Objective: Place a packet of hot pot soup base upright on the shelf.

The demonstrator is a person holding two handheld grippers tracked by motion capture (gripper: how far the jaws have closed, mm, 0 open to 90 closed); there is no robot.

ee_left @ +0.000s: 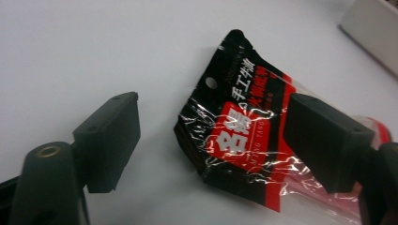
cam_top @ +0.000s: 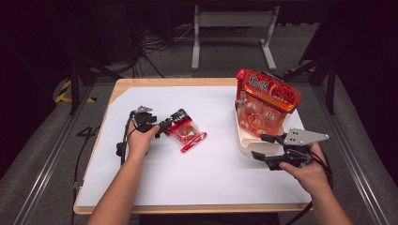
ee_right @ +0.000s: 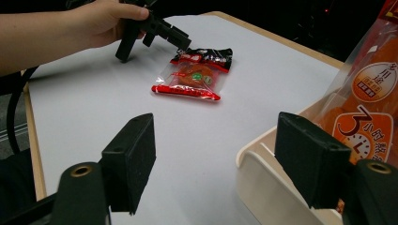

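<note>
A small clear snack packet (cam_top: 187, 132) with a black and red header lies flat on the white sheet, left of centre. My left gripper (cam_top: 162, 125) is open at the packet's header end. In the left gripper view the header (ee_left: 234, 131) lies between the jaws of the left gripper (ee_left: 213, 108); the left jaw stands well apart from it. My right gripper (cam_top: 263, 146) is open beside the near corner of the white tray (cam_top: 244, 140). In the right gripper view that tray's rim (ee_right: 263, 159) sits between the jaws of the right gripper (ee_right: 218, 150).
A large orange snack bag (cam_top: 265, 103) stands upright in the white tray at the right. The white sheet (cam_top: 206, 173) covers most of the wooden table (cam_top: 141, 82). A metal stand's feet (cam_top: 230, 28) rest on the floor behind the table.
</note>
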